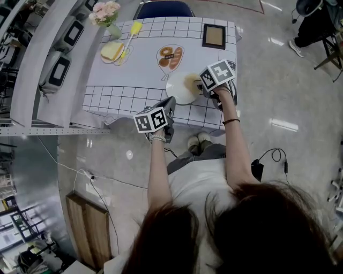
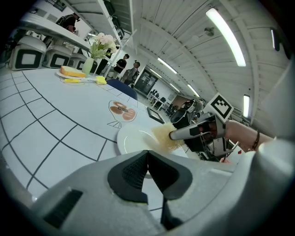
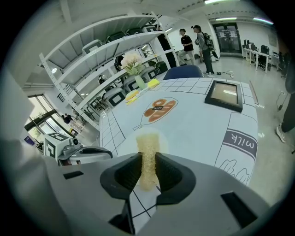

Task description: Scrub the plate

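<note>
A white plate (image 1: 179,92) lies near the front edge of the grid-patterned tablecloth (image 1: 123,75). My right gripper (image 1: 201,85) is shut on a yellow scrub sponge (image 1: 192,81), which rests on the plate's right part. In the right gripper view the sponge (image 3: 148,154) stands squeezed between the jaws of that gripper (image 3: 147,161). My left gripper (image 1: 171,101) sits at the plate's near-left rim, and its jaws (image 2: 146,154) look shut on that rim. From there the plate (image 2: 133,138), the sponge (image 2: 163,137) and the right gripper (image 2: 191,132) show just ahead.
At the far side of the table stand a plate of bread (image 1: 112,52), a yellow-handled utensil (image 1: 132,31), a vase of flowers (image 1: 106,13) and a dark picture frame (image 1: 214,36). A blue chair (image 1: 163,8) is behind. Shelves with appliances (image 1: 59,69) run along the left.
</note>
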